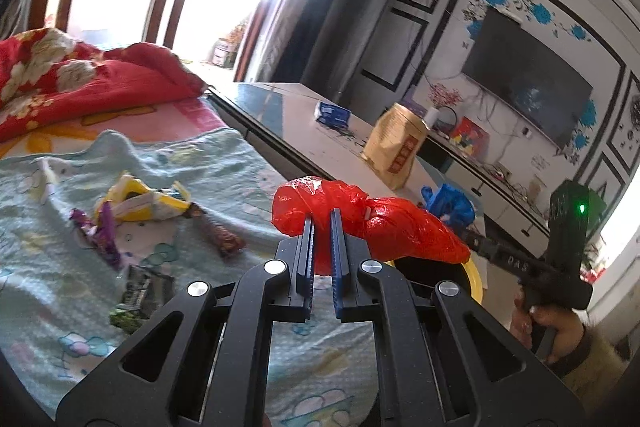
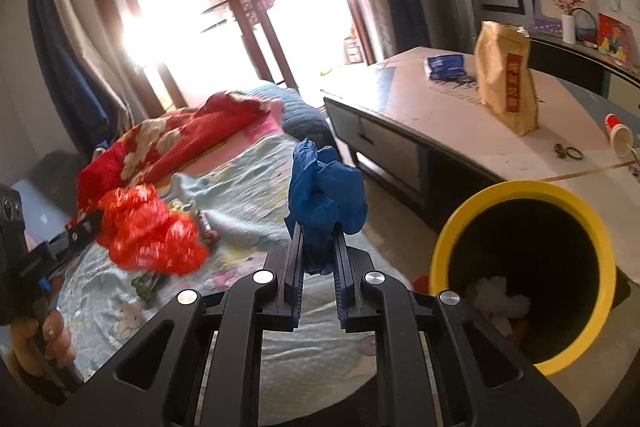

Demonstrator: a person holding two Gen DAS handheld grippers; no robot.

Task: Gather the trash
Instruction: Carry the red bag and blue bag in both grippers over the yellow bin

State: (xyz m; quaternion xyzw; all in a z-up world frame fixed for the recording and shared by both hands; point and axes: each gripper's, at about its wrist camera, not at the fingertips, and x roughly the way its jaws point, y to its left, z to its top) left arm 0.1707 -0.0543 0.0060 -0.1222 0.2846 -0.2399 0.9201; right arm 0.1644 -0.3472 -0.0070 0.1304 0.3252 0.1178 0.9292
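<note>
Much of the bin [image 2: 520, 267] stays dark to me: from my right wrist I see only its yellow rim and something white and crumpled low inside, too dim to name. From my left wrist the bin is mostly hidden behind the red bag [image 1: 368, 223].

My left gripper [image 1: 322, 219] has its jaws nearly closed, pinching that red plastic bag, which hangs over the bed's edge near the bin. My right gripper [image 2: 318, 239] is clamped on a crumpled blue bag [image 2: 324, 195], held up just left of the bin's mouth.

Wrappers [image 1: 136, 211] lie scattered on the pale blue bedsheet [image 1: 224, 163], a red floral quilt [image 1: 80, 75] bunched beyond them. A low table [image 2: 440, 119] beside the bed carries a tan paper bag [image 2: 506, 79]. Window glare washes out the far wall.
</note>
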